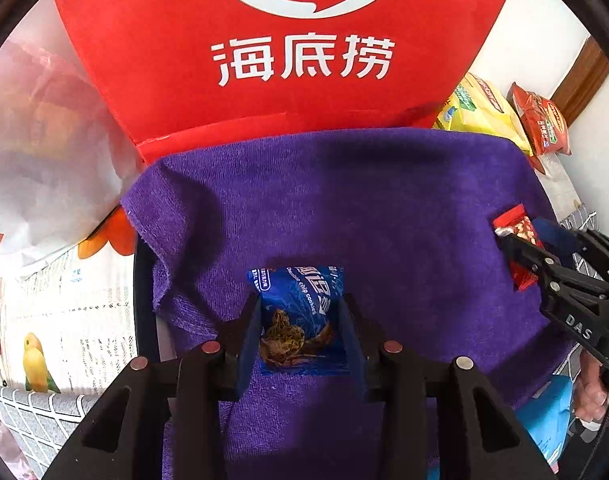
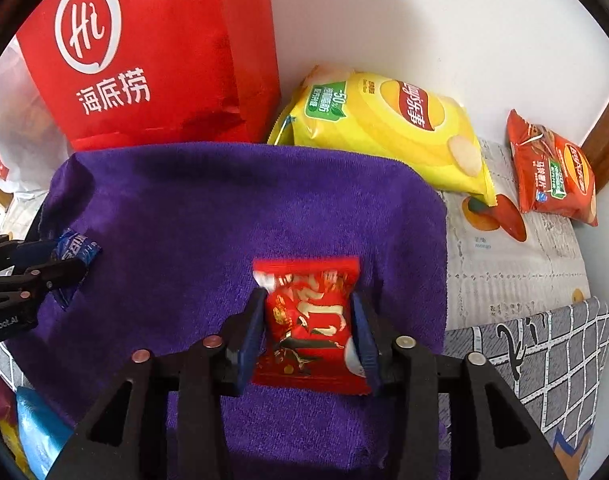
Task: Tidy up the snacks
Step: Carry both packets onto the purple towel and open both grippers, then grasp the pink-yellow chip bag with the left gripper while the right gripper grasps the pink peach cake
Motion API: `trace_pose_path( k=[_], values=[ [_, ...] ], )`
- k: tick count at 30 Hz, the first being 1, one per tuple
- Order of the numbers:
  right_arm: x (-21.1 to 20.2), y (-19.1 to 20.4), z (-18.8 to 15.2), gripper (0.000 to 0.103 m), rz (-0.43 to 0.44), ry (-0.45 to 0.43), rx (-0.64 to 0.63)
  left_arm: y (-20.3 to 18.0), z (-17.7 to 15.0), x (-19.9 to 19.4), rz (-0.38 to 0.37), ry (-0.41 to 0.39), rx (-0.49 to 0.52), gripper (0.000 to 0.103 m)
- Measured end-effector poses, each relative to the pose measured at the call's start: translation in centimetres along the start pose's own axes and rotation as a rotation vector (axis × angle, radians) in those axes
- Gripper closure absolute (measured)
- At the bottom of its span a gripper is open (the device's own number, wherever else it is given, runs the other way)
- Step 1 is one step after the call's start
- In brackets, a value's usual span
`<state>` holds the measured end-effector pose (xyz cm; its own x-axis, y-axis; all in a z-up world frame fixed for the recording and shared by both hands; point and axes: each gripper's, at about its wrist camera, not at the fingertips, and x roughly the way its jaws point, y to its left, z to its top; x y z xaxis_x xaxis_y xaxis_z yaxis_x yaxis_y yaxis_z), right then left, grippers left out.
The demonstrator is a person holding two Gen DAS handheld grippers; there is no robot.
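Landmark: purple towel [image 1: 344, 208], spread flat over the table [image 2: 504, 280], which wears a printed cloth.
Left tongs [image 1: 300, 320]: pointing steeply down at the towel; blue pads on either side of the blue cookie packet [image 1: 300, 312], touching its edges. Pinching it, as far as the left wrist view shows.
Blue cookie packet: lying on the towel, left part, front half; "chocolate chip cookies" printed on it.
Right tongs [image 2: 310, 320]: pointing steeply down at the towel; pads flank the red snack packet [image 2: 310, 320]. Slightly blurred; whether the pads press on it or stand just clear I cannot tell.
Red snack packet: lying on the towel, right part, front half, well apart from the blue one.
Red paper bag [image 2: 144, 60]: standing upright just behind the towel's back edge, white logo and characters on its face.
Yellow chip bag [image 2: 384, 128]: behind the towel's right back corner, beside the red bag.
Orange-red chip bag [image 2: 552, 168]: right of the towel, beyond the yellow bag, against the white wall.
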<state>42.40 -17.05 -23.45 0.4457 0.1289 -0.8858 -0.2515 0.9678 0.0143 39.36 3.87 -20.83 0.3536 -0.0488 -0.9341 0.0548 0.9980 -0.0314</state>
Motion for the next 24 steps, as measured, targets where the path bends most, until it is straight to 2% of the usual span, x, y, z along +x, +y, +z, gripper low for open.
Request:
trace_pose_path(
  k=[3, 4, 5, 7, 11, 15, 16, 21, 24],
  values=[
    [-1.1, 0.2, 0.1, 0.04, -0.001, -0.033, -0.009, -0.3, 0.1, 0.0, 0.006, -0.003, 0.003, 0.063],
    [-1.6, 0.4, 0.1, 0.038, 0.001, -0.042, -0.005, -0.3, 0.1, -0.1, 0.004, -0.006, 0.002, 0.058],
    [-2.0, 0.4, 0.1, 0.037, 0.006, -0.045, -0.001, -0.3, 0.1, -0.4, 0.0, -0.009, -0.001, 0.048],
    [-2.7, 0.3, 0.3, 0.037, 0.021, -0.05, 0.014, -0.1, 0.2, -0.9, -0.008, -0.019, -0.011, 0.039],
    [-4.5, 0.5, 0.4, 0.034, 0.003, -0.079, 0.036, -0.1, 0.2, -2.6, -0.008, -0.038, -0.034, 0.038],
    [-7.0, 0.7, 0.4, 0.034, -0.077, -0.102, 0.052, -0.3, -0.4, -5.3, 0.027, -0.083, -0.027, 0.034],
    [-8.3, 0.9, 0.0, 0.033, -0.094, -0.128, 0.059, 0.0, -0.8, -6.1, 0.034, -0.092, -0.029, 0.031],
    [-13.4, 0.6, -2.0, 0.03, -0.07, -0.223, 0.064, 0.1, -3.6, -9.9, 0.022, -0.129, -0.023, 0.031],
    [-16.3, 1.0, -4.0, 0.03, -0.096, -0.262, 0.038, 0.8, -6.1, -12.3, 0.015, -0.168, -0.036, 0.032]
  ],
)
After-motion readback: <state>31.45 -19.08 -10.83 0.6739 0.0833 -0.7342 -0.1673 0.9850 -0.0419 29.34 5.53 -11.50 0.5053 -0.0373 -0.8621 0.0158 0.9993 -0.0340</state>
